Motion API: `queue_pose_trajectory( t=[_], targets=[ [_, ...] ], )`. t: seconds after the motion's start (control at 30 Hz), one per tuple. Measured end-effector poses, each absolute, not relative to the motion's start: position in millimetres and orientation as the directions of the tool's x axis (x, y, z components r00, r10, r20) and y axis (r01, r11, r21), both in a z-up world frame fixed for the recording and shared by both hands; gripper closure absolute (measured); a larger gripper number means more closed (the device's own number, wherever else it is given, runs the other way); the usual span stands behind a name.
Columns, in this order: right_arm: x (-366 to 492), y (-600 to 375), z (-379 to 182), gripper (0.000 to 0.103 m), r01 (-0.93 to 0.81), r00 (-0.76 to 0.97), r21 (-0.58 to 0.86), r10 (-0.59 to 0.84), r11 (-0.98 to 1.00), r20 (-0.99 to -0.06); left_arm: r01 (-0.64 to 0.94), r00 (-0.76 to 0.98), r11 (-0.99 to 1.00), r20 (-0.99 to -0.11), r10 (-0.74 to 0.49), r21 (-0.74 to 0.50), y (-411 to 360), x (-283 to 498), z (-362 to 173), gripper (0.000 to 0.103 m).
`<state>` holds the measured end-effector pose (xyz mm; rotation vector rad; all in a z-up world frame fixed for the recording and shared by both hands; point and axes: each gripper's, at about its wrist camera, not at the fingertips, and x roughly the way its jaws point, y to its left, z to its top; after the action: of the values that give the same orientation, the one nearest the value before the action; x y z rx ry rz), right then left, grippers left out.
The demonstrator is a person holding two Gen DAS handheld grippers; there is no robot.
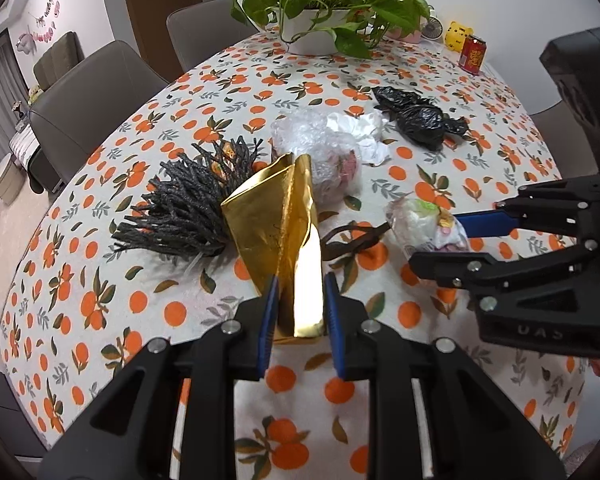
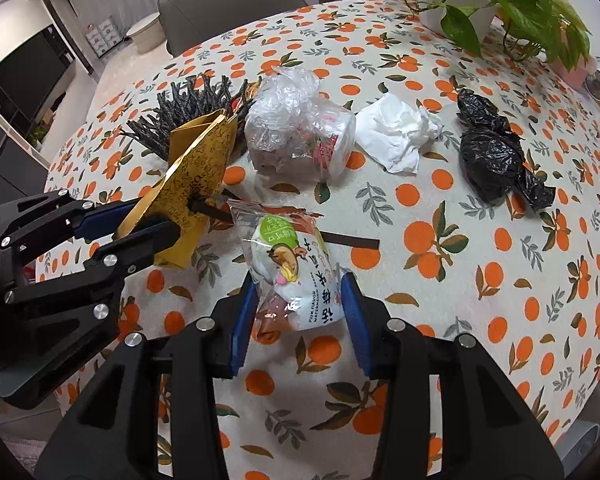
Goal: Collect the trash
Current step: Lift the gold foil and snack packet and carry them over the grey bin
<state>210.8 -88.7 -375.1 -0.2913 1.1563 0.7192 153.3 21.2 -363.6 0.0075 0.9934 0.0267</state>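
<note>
Left gripper (image 1: pixel 299 312): fingers clamped on the gold foil bag (image 1: pixel 278 236), bottom centre of its view, bag standing over the surface (image 1: pixel 172 304). Right gripper (image 2: pixel 300 320): fingers clamped on a clear snack packet (image 2: pixel 290 268), bottom centre. Crumpled tissue (image 2: pixel 396 132), black plastic bag (image 2: pixel 492 156) and clear plastic wad (image 2: pixel 296 132) lie on the surface beyond.

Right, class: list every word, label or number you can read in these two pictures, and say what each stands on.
"UAS": raised letters on the black right gripper body.
"PLUM FLAVOR WATERMELON": clear plastic snack packet; its Chinese print is upside down, unread.
Gold paper bag: dark lettering, too distorted to read.
Red drink can: gold characters too small.
</note>
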Motion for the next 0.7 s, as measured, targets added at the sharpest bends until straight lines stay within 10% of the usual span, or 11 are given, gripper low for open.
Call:
queue_pose_trajectory(
  t=[0.7],
  targets=[
    [142,-239,-317,0.063,-0.400,0.386,0.151,0.315,0.904,-0.867,0.232,0.611,0.972,-0.783,-0.120,0.032,-95,94,-294,0.080]
  ],
)
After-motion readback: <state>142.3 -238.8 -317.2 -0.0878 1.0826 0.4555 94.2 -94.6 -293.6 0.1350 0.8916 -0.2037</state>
